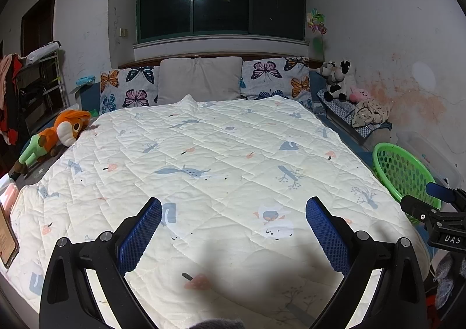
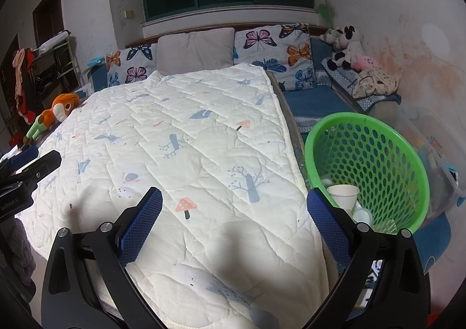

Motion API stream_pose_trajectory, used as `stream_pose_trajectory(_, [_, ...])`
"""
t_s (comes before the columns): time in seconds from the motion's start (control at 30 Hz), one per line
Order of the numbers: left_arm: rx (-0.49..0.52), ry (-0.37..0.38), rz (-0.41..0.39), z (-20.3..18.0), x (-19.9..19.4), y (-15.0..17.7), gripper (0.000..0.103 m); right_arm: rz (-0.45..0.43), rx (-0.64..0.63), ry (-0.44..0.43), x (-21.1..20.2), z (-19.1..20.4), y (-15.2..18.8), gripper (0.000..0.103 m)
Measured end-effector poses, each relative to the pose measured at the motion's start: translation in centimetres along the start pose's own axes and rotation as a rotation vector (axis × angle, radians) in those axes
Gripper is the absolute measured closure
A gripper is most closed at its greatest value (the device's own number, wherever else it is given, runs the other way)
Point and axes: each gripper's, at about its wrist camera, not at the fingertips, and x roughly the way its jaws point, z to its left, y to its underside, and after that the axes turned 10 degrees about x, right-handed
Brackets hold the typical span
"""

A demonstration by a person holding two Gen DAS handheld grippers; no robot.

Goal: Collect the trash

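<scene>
A green perforated basket [image 2: 378, 160] stands at the right side of the bed; it also shows in the left wrist view [image 1: 402, 171]. Inside it lie a white paper cup [image 2: 343, 195] and a few small white containers [image 2: 362, 215]. My right gripper [image 2: 234, 221] is open and empty, over the quilt's right edge, its right finger just in front of the basket. My left gripper [image 1: 233, 230] is open and empty over the foot of the quilt. I see no loose trash on the quilt.
A cream patterned quilt [image 1: 221, 154] covers the bed. Butterfly pillows [image 1: 128, 87] and a grey pillow [image 1: 201, 78] lie at the headboard. An orange plush toy [image 1: 58, 133] lies at the left edge, stuffed animals [image 2: 349, 49] at the right. A clear plastic bin [image 2: 431, 154] stands behind the basket.
</scene>
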Motion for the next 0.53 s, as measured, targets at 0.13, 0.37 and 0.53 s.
stream_pose_trajectory(0.13, [0.002, -0.01, -0.007, -0.02, -0.08, -0.06, 0.007, 0.0, 0.0, -0.003, 0.08, 0.0, 0.06, 0.005])
stream_pose_trajectory(0.37, [0.001, -0.008, -0.006, -0.07, -0.1, -0.06, 0.007, -0.004, 0.001, -0.007, 0.07, 0.08, 0.21, 0.004])
stream_pose_trajectory(0.53, [0.002, -0.005, -0.004, -0.14, -0.13, -0.08, 0.007, -0.01, -0.005, -0.005, 0.05, 0.24, 0.32, 0.004])
